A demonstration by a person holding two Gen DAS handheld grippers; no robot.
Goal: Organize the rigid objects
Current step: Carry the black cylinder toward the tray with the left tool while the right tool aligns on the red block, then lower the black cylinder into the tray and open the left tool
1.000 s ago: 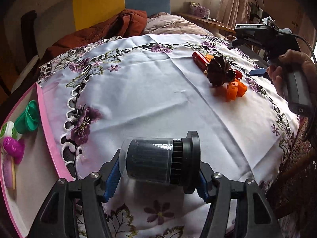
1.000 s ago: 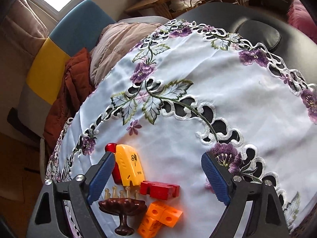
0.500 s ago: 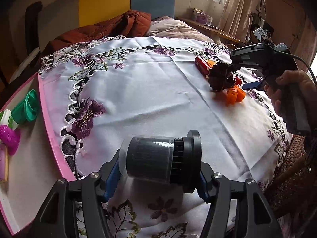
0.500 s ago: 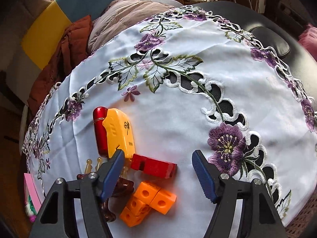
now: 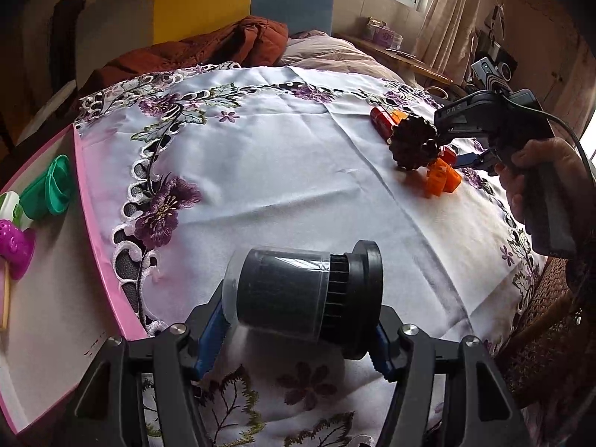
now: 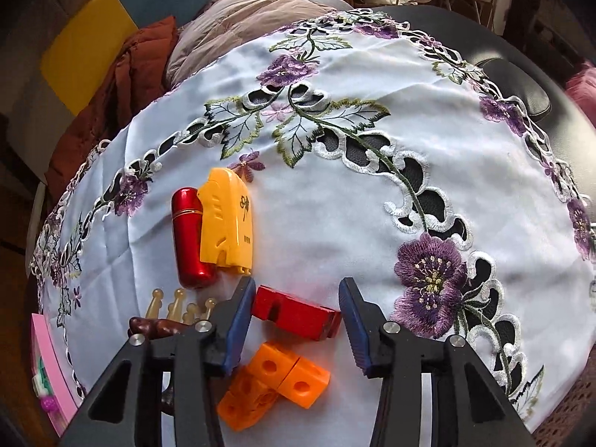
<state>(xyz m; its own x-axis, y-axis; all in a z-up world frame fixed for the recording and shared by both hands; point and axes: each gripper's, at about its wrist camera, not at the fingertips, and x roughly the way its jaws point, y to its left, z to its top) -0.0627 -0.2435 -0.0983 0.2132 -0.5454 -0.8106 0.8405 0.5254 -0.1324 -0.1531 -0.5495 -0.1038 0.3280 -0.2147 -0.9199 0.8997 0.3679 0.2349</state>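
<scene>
My left gripper [image 5: 296, 337] is shut on a black ribbed canister with a clear sleeve [image 5: 298, 294], held sideways just above the flowered tablecloth [image 5: 283, 171]. In the right wrist view a red block [image 6: 294, 313] lies between the blue pads of my right gripper [image 6: 296, 294]. Its jaws are closing: the left pad sits at the block's end and the right pad is a sliver away. Orange linked cubes [image 6: 275, 383] lie just below the block. A yellow plastic piece [image 6: 227, 223] and a red metal tube [image 6: 190, 238] lie beyond it.
A dark wooden scalloped piece [image 5: 411, 145] with pale pegs [image 6: 175, 305] sits left of the right gripper. A pink tray [image 5: 97, 223] at the table's left holds a green cup [image 5: 52, 186] and a magenta toy [image 5: 15, 246]. A hand [image 5: 540, 164] grips the right handle. Cushions lie behind.
The right gripper's jaws narrowed from wide apart to close around the red block as it shifted over the toy pile. The left gripper kept still with the canister.
</scene>
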